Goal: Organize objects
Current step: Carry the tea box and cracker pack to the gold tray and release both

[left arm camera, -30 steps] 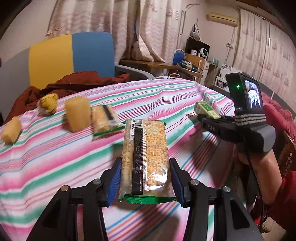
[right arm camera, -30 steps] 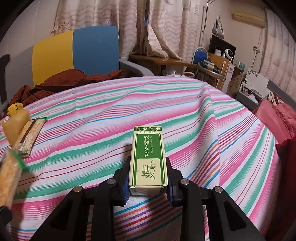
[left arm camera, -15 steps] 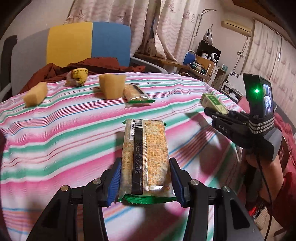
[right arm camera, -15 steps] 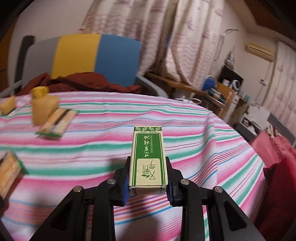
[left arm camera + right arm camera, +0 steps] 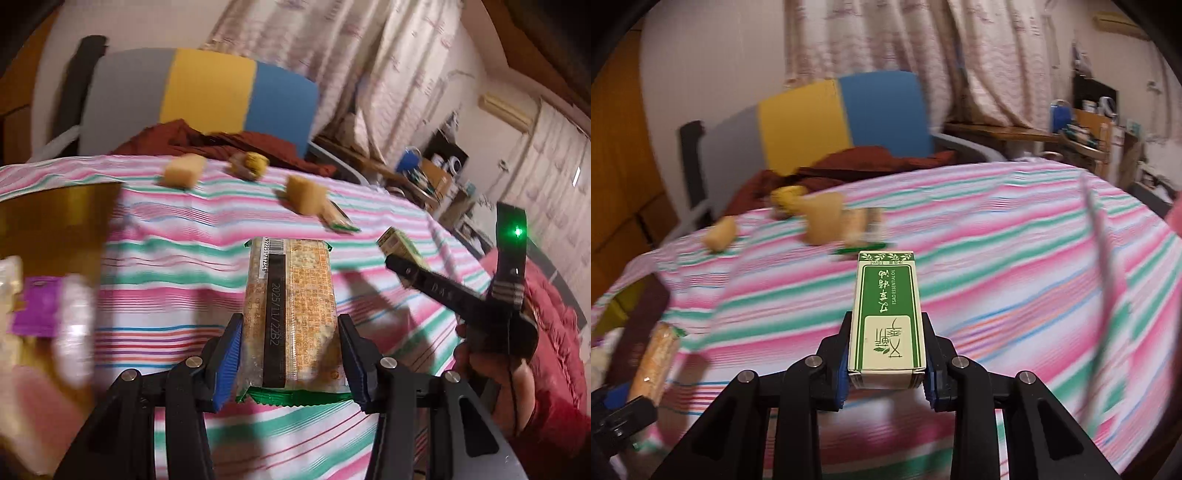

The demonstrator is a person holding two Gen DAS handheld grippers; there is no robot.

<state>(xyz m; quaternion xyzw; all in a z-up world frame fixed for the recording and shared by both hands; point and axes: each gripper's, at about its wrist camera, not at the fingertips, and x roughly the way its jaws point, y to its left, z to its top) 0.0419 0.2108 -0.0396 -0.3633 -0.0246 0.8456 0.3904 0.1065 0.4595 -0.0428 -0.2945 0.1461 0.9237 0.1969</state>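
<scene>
My left gripper [image 5: 290,360] is shut on a cracker packet [image 5: 291,317] with a green end, held above the striped cloth. My right gripper [image 5: 886,360] is shut on a green and cream essential oil box [image 5: 886,314]. The right gripper also shows at the right of the left wrist view [image 5: 397,254], with the box [image 5: 397,242] in it. The cracker packet shows at the lower left of the right wrist view [image 5: 655,363]. A gold box [image 5: 55,229] with a purple packet [image 5: 38,310] in it lies at the left.
On the striped tablecloth [image 5: 192,258] at the far side lie two yellow sponge blocks [image 5: 183,173] [image 5: 304,194], a small yellow toy [image 5: 251,164] and another cracker packet [image 5: 336,219]. A chair with a grey, yellow and blue back [image 5: 207,92] stands behind the table.
Both grippers have swung to the left with their loads. The gold box has come into view at the left. The sponges and toy have shifted right in the left wrist view.
</scene>
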